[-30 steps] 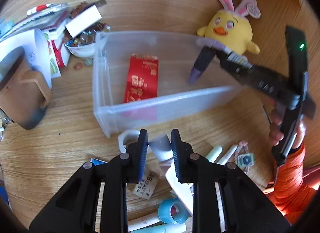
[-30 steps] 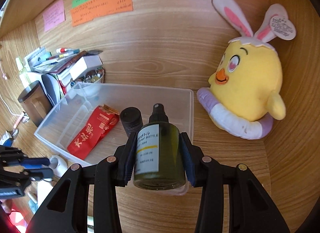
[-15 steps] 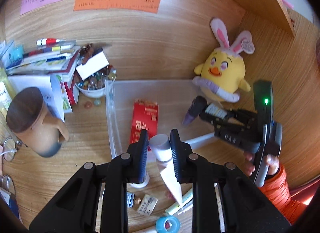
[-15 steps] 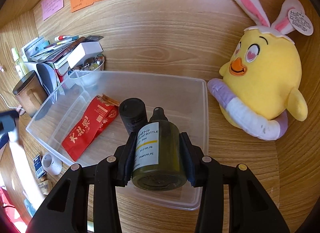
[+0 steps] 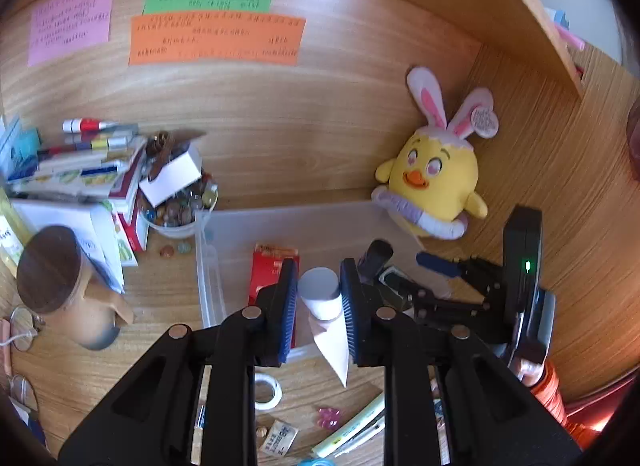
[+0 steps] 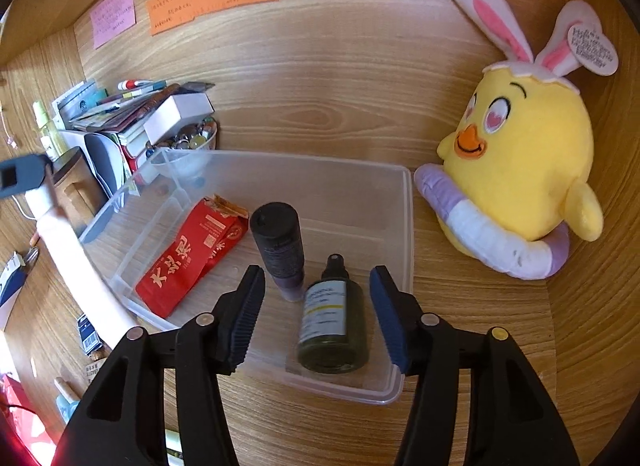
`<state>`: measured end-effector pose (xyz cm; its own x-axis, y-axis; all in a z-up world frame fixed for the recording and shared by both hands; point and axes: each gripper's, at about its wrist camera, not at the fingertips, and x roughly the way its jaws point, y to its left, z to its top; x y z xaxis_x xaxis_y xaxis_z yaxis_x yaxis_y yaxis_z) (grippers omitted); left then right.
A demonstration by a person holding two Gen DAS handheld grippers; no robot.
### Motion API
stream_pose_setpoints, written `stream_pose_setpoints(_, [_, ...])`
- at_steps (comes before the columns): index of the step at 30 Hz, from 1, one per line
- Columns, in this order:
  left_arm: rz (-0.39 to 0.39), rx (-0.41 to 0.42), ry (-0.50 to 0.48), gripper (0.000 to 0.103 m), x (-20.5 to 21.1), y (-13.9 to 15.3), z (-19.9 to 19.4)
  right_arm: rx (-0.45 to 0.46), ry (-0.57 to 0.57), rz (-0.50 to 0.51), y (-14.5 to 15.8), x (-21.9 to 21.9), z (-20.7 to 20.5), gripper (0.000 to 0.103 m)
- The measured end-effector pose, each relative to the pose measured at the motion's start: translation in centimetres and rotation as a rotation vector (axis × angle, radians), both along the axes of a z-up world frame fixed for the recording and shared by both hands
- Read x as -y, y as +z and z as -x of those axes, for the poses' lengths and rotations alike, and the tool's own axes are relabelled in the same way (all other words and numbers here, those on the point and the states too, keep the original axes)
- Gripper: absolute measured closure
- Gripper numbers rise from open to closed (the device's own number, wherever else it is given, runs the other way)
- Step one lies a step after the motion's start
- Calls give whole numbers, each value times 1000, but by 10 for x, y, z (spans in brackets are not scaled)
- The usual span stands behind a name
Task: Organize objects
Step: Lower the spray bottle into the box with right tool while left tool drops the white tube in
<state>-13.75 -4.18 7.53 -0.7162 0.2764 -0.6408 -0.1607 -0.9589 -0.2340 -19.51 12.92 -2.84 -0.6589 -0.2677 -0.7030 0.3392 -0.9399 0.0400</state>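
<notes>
Left gripper [image 5: 319, 302] clamped on white tube [image 5: 325, 306], held above desk; right gripper [image 6: 317, 316] jaws opening, green bottle [image 6: 333, 326] lying free in bin [image 6: 407, 225] beside black bottle [image 6: 280, 246]; red packet [image 6: 188, 262] bears Chinese characters; bottle label unreadable; only left view shows tape roll [image 5: 267, 390].

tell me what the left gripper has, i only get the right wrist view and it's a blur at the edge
Observer: The left gripper is shut on a white squeeze tube, its round cap pointing toward the clear plastic bin.
Operator: what's on the desk below it
Observer: A white tape roll lies on the wooden desk, just outside the bin's near wall.
Operator: anything else there
Observer: A small pink trinket and pale green pens lie to the right of the roll.
</notes>
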Motion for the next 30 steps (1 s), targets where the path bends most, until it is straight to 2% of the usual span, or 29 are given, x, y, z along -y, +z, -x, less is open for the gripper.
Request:
stream_pose_setpoints(7, [-26, -57, 34, 82, 1, 24, 8, -16, 9, 35, 9, -4, -9, 48])
stream_pose_setpoints(11, [-96, -60, 63, 82, 10, 27, 23, -20, 15, 42, 10, -5, -14, 48])
stream_pose_setpoints(14, [-100, -56, 79, 82, 10, 25, 34, -25, 16, 43, 12, -6, -17, 48])
stream_pose_setpoints(19, [-53, 5, 89, 82, 5, -1, 51, -30, 16, 53, 15, -10, -20, 48])
stream_pose_setpoints(27, [-29, 118, 108, 81, 15, -48, 67, -31, 20, 60, 14, -9, -27, 46])
stream_pose_setpoints(30, [16, 134, 112, 81, 14, -58, 65, -41, 26, 57, 15, -9, -33, 43])
